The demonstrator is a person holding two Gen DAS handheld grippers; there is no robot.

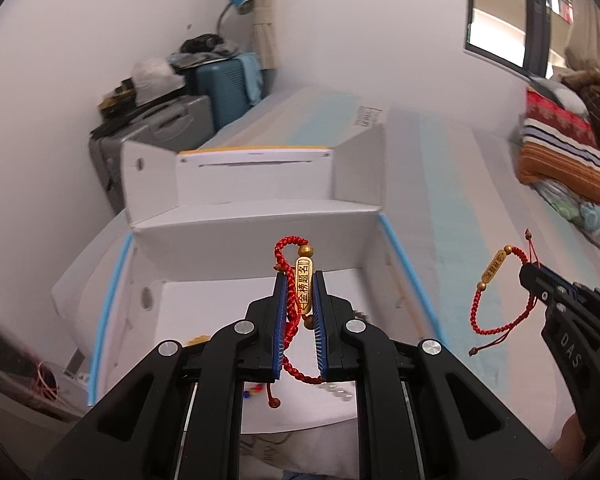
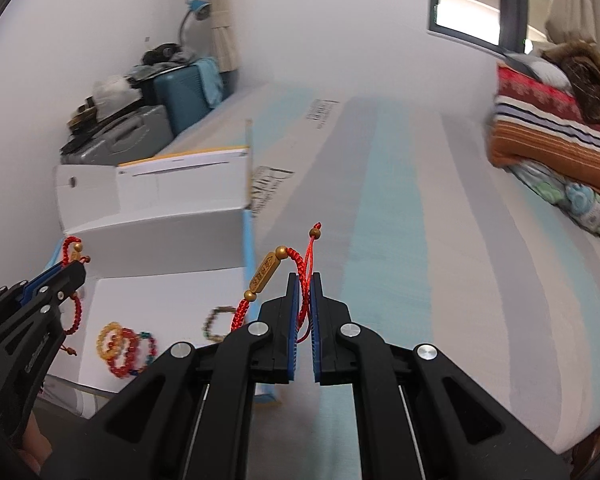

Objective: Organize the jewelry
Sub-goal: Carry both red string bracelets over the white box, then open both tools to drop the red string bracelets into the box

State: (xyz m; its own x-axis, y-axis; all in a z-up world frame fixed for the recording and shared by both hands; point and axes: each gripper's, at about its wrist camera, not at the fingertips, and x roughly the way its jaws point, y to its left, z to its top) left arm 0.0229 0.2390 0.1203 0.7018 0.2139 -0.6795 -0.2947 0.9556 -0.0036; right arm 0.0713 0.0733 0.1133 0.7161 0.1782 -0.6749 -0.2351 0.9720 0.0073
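Note:
My left gripper is shut on a red cord bracelet with a gold charm and holds it above the open white box. My right gripper is shut on a second red cord bracelet, its gold charm hanging to the left, over the striped mattress beside the box. The right gripper with its bracelet also shows in the left wrist view. The left gripper also shows in the right wrist view. Several bead bracelets lie on the box floor.
The box stands on a striped mattress with its lid up at the back. Suitcases stand by the far wall. Folded blankets lie at the right. A darker bead bracelet lies near the box's right wall.

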